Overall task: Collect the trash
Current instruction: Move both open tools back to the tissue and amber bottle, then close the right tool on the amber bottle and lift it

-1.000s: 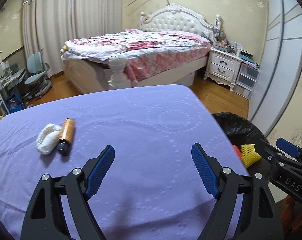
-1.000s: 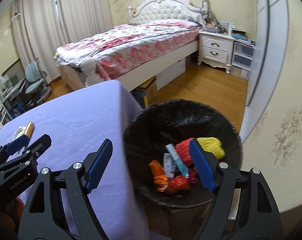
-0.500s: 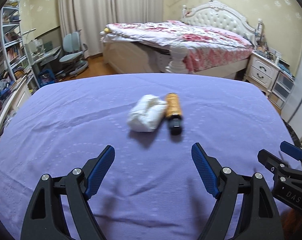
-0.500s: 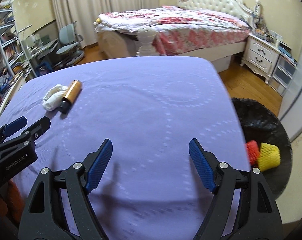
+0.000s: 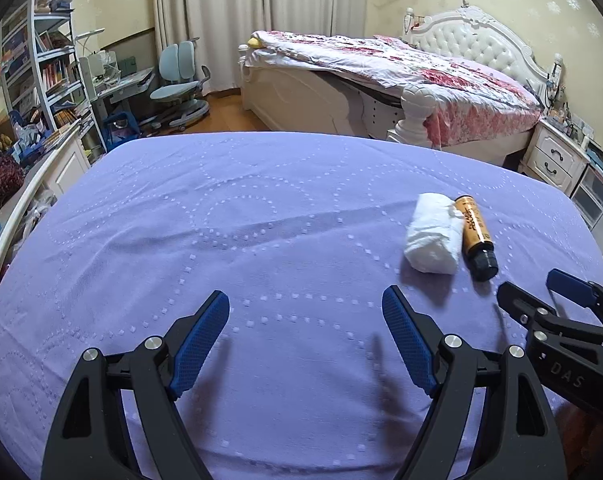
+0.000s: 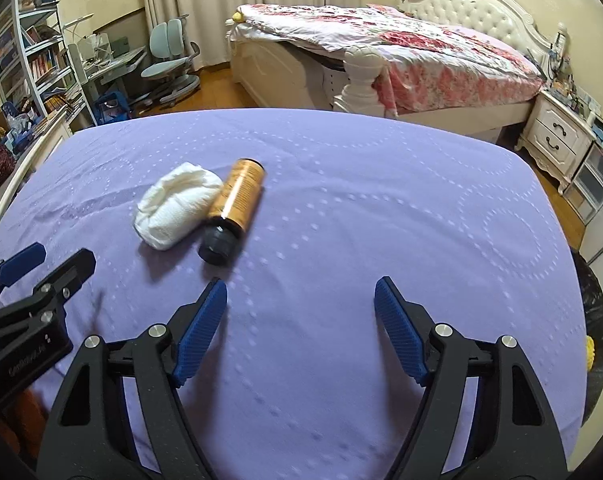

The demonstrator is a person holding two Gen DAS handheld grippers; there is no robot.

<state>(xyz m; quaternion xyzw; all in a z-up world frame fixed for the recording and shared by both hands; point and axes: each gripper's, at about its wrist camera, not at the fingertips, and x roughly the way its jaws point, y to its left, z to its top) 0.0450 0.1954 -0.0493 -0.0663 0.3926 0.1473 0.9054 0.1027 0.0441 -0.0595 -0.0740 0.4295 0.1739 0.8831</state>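
A crumpled white tissue wad (image 6: 177, 206) lies on a lilac bedspread (image 6: 341, 220) stitched with dotted rings, touching an amber bottle (image 6: 234, 210) with a black cap that lies on its side just to its right, cap end toward the camera. Both sit left of centre in the right wrist view and toward the right in the left wrist view. The right gripper (image 6: 300, 322) hovers over bare cloth near the bottle's cap, its blue-padded jaws spread but closing, nothing between them. The left gripper (image 5: 306, 334) hangs over empty cloth, jaws wide apart and holding nothing. At the bedspread's right edge a black bin-bag rim (image 6: 595, 320) shows, with something yellow inside. Beyond stand a white bed with floral quilt (image 5: 401, 64), a nightstand (image 5: 557, 158), a desk chair (image 5: 179, 88) and bookshelves (image 5: 49, 68)
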